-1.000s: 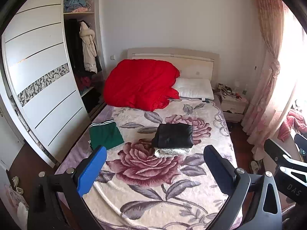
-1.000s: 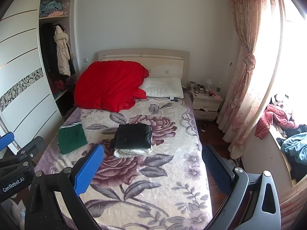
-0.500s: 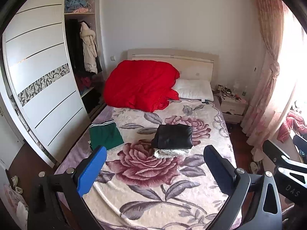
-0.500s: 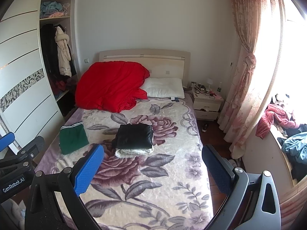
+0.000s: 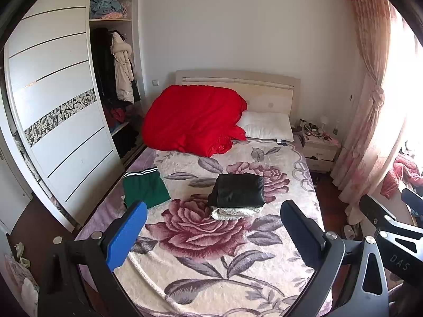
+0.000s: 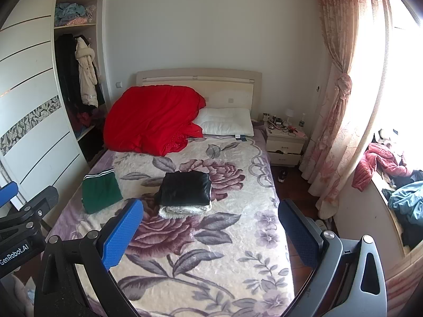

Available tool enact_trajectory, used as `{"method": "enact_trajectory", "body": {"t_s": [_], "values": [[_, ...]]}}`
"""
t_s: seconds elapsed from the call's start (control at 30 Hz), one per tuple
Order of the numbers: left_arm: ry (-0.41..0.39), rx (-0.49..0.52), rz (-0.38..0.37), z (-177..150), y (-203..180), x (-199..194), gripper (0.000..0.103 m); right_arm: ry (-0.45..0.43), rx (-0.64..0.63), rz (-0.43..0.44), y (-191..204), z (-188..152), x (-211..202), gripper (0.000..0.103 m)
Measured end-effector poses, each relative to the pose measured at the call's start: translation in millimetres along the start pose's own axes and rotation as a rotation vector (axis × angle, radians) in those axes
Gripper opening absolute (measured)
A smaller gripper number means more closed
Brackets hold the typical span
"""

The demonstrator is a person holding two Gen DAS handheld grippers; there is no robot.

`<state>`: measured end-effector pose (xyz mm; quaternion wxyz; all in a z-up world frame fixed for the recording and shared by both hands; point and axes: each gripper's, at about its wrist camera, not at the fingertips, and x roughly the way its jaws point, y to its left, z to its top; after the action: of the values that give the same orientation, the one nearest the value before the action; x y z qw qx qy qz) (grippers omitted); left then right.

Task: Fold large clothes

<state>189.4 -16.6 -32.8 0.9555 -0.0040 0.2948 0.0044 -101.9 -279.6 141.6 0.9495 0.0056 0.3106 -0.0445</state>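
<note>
A folded black garment (image 5: pixel 239 189) (image 6: pixel 186 187) lies on a folded white fleecy one (image 5: pixel 232 213) (image 6: pixel 185 208) in the middle of the floral bed (image 5: pixel 211 264) (image 6: pixel 211 251). A folded green garment with white stripes (image 5: pixel 144 187) (image 6: pixel 100 191) rests near the bed's left edge. My left gripper (image 5: pixel 213 233) and right gripper (image 6: pixel 210 231) both hang open above the foot of the bed, well short of the clothes, with nothing between their fingers. Each gripper shows at the edge of the other's view.
A red quilt (image 5: pixel 193 119) and a white pillow (image 5: pixel 267 128) lie by the headboard. A white sliding wardrobe (image 5: pixel 58 111) with hanging coats stands left. A cluttered nightstand (image 6: pixel 286 140), pink curtains (image 6: pixel 341 92) and a sill with heaped clothes (image 6: pixel 396 179) are right.
Both views have drifted slightly; the bed and clothes sit a touch higher and further right in the right wrist view. The clothes have not moved and both grippers stay open.
</note>
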Motion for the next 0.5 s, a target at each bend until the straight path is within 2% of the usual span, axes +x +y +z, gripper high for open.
{"method": "enact_trajectory", "body": {"t_s": [0.5], "values": [[-0.004,-0.002,0.009,0.5,-0.3,-1.5,0.103,-0.003,0.006,-0.002,3.6,-1.4,-4.1,0.103]]}}
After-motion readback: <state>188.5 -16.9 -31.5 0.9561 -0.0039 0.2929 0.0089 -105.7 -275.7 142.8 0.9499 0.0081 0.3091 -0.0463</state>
